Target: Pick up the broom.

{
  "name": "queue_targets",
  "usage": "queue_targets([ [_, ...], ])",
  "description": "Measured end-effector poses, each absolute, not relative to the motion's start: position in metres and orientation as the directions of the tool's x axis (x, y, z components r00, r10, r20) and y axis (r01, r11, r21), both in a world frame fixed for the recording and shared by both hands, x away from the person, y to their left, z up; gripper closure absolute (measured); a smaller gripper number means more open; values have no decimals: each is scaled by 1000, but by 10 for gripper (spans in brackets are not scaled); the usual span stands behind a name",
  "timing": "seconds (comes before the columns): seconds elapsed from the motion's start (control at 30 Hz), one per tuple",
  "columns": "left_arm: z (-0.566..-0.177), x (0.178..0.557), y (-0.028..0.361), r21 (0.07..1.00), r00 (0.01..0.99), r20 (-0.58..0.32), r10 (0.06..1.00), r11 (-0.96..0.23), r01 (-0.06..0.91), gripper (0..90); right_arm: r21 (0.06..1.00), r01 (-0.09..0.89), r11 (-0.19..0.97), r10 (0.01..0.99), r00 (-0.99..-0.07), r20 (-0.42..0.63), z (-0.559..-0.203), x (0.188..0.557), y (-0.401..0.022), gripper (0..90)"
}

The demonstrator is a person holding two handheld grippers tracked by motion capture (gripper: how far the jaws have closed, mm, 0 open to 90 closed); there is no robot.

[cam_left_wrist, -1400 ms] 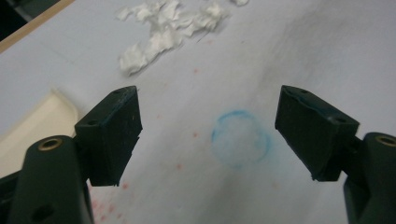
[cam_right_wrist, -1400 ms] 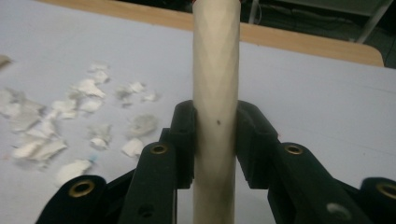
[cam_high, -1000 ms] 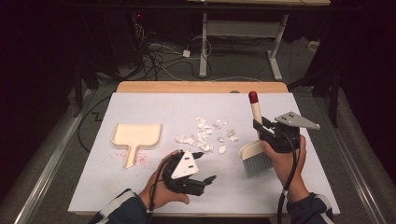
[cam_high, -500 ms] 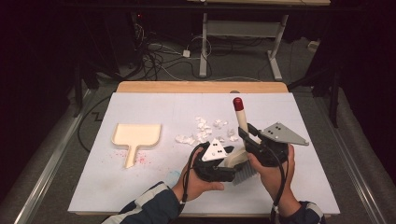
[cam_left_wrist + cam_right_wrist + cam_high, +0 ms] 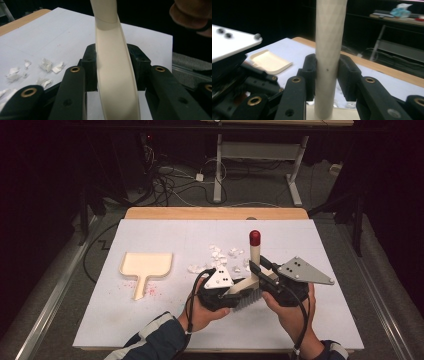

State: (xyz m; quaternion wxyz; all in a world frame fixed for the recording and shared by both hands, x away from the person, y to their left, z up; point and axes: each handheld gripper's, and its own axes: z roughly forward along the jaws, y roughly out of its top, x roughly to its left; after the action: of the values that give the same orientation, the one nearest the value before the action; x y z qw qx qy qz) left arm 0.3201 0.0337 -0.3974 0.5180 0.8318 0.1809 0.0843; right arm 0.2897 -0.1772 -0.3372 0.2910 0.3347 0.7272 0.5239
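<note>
The cream hand brush point(image 5: 248, 285) is lifted just above the near middle of the white table point(image 5: 165, 232), its bristles hanging toward the near edge and its red-tipped handle point(image 5: 254, 246) rising toward the far side. Both grippers hold it at once. The left gripper point(image 5: 113, 67) has just been closing; its jaws now clamp the flat cream back of the brush head, pads pressed on either edge. The right gripper point(image 5: 328, 75) is closed tight on the round handle, which stands upright between its pads. In the high view the left hand point(image 5: 207, 312) comes from the near left and cups its gripper from below, while the right hand point(image 5: 290, 312) comes from the near right, the two grippers almost touching. Torn white paper scraps point(image 5: 220, 257) lie scattered just beyond the brush. The cream dustpan point(image 5: 146, 267) lies flat well to the left, handle toward the near edge.
</note>
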Motion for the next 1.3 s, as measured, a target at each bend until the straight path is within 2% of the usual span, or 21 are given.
queue_targets([
  [0.17, -397, 319, 45, 875, 935, -11, 354, -450, 181, 661, 948, 144, 283, 717, -688, -109, -332, 286, -187, 624],
  [0.27, -398, 318, 50, 870, 939, -13, 344, -459, 180, 661, 926, 146, 347, 668, -732, -135, -330, 284, -191, 553],
  [0.33, -398, 317, 59, 866, 943, -17, 333, -466, 180, 661, 925, 110, 363, 650, -741, -167, -330, 281, -195, 532],
  [0.57, -394, 308, 75, 845, 969, 3, 246, -518, 129, 661, 846, 89, 525, 482, -851, -210, -348, 287, -208, 426],
  [0.67, -397, 300, 78, 827, 979, 13, 205, -552, 105, 661, 808, 83, 583, 407, -891, -202, -360, 290, -202, 405],
  [0.83, -402, 291, 81, 811, 991, 11, 132, -581, 69, 661, 774, 80, 628, 279, -952, -128, -380, 295, -185, 382],
  [0.93, -403, 288, 82, 806, 994, 18, 106, -590, 49, 660, 750, 76, 657, 204, -976, -80, -392, 297, -176, 418],
  [1.03, -403, 288, 84, 808, 996, 7, 86, -587, 44, 660, 738, 64, 671, 136, -990, -38, -402, 296, -167, 511],
  [1.07, -404, 289, 84, 805, 997, 8, 76, -591, 39, 659, 750, 70, 658, 137, -990, -27, -403, 296, -165, 579],
  [1.2, -405, 291, 86, 828, 998, -10, 63, -560, 44, 636, 758, 84, 647, 106, -994, 20, -405, 298, -166, 641],
  [1.3, -404, 295, 89, 848, 997, -22, 73, -528, 57, 592, 758, 98, 645, 123, -992, 24, -404, 296, -166, 666],
])
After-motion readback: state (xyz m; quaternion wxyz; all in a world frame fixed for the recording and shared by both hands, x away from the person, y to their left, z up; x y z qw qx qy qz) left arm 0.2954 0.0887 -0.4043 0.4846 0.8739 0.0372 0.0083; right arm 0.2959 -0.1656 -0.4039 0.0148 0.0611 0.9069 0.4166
